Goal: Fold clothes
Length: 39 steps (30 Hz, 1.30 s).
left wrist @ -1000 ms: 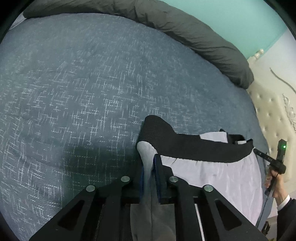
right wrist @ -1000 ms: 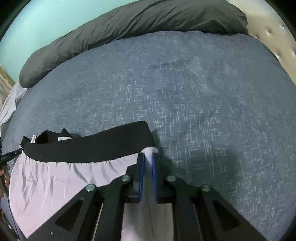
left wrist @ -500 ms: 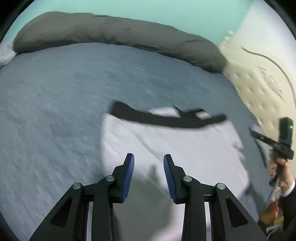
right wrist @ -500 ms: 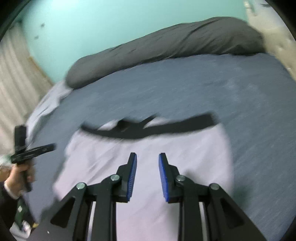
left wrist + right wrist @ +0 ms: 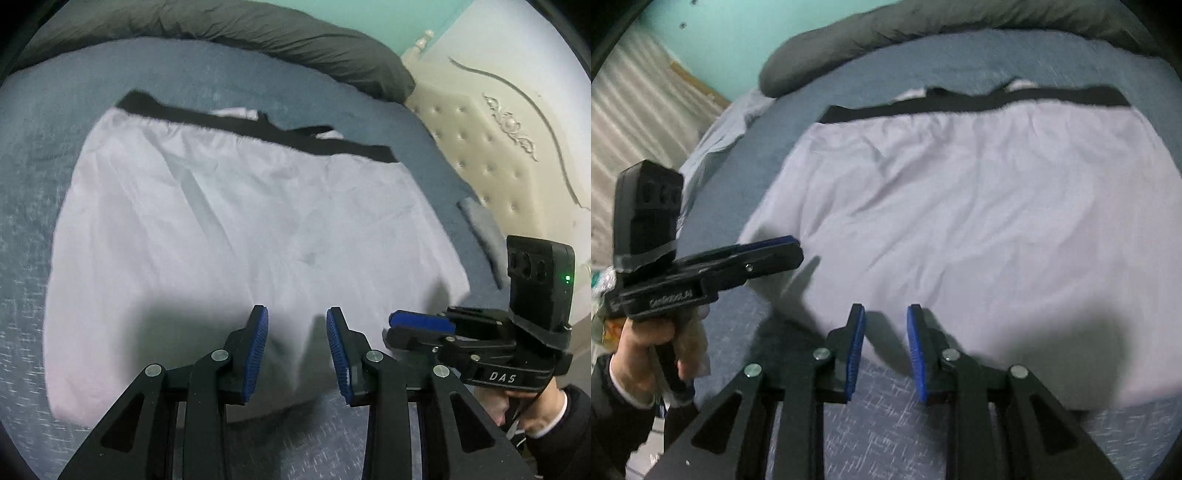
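A pale lilac garment (image 5: 240, 236) with a black waistband (image 5: 258, 127) lies spread flat on the blue bed cover (image 5: 33, 177), waistband on the far side. My left gripper (image 5: 295, 317) hovers open over the near hem with nothing between its blue pads (image 5: 255, 350). In the right wrist view the same garment (image 5: 979, 221) fills the middle, and my right gripper (image 5: 885, 314) stands open above its near edge, also empty. Each view shows the other gripper from the side: the right gripper (image 5: 399, 322) close beside the left, and the left gripper (image 5: 790, 246) at the garment's left corner.
A dark grey rolled duvet (image 5: 258, 33) runs along the bed's far side. A cream tufted headboard (image 5: 498, 155) stands at the right. A light blue cloth (image 5: 713, 144) hangs off the bed's left edge beside a striped curtain (image 5: 631, 110). A hand (image 5: 646, 336) grips the left tool.
Both grippers let go of the waistband corners, opened, and drew back to the near hem. The garment went from held up at the waistband to lying flat on the bed.
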{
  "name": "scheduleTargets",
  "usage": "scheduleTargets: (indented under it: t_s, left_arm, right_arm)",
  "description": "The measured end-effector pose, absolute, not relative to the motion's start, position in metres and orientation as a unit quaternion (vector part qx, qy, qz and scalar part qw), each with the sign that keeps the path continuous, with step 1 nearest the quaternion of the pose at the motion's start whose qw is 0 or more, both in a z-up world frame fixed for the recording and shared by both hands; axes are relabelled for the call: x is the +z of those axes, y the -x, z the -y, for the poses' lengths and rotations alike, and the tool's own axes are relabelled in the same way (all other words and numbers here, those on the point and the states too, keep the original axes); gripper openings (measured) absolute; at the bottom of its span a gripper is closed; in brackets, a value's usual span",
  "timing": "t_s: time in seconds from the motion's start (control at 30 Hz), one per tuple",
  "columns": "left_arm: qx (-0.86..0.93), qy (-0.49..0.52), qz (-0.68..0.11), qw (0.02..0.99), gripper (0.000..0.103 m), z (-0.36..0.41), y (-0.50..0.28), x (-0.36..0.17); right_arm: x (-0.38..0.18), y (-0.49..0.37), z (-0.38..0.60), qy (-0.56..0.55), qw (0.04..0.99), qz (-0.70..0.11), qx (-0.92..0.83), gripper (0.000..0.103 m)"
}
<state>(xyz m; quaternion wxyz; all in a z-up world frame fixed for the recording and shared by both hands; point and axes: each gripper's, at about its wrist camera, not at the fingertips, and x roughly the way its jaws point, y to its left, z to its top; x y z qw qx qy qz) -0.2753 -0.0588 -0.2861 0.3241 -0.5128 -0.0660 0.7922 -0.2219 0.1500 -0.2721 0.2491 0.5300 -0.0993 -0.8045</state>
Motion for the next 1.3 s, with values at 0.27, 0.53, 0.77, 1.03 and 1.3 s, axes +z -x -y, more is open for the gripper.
scheduleTargets:
  t_s: [0.27,0.53,0.77,1.03,1.3]
  left_arm:
    - [0.786,0.527,0.071,0.314,0.036,0.058,0.285,-0.308]
    - [0.791,0.522,0.078,0.309,0.036,0.065,0.285,-0.299]
    - [0.808,0.514,0.103,0.269,0.036,0.117,0.285,-0.278]
    - [0.809,0.524,0.144,0.222,0.046,0.188,0.272,-0.284]
    - [0.785,0.547,0.187,0.224,0.058,0.223,0.266,-0.309]
  right_arm:
    - [-0.308,0.239,-0.146,-0.551,0.201,0.087,-0.805,0.007]
    - [-0.297,0.218,-0.144,-0.558,0.205,0.08,-0.8,0.007]
    - [-0.286,0.212,-0.161,-0.539,0.201,0.127,-0.808,0.007]
    - [-0.279,0.205,-0.185,-0.512,0.202,0.181,-0.815,0.007]
    - [-0.253,0.183,-0.226,-0.446,0.207,0.252,-0.833,0.007]
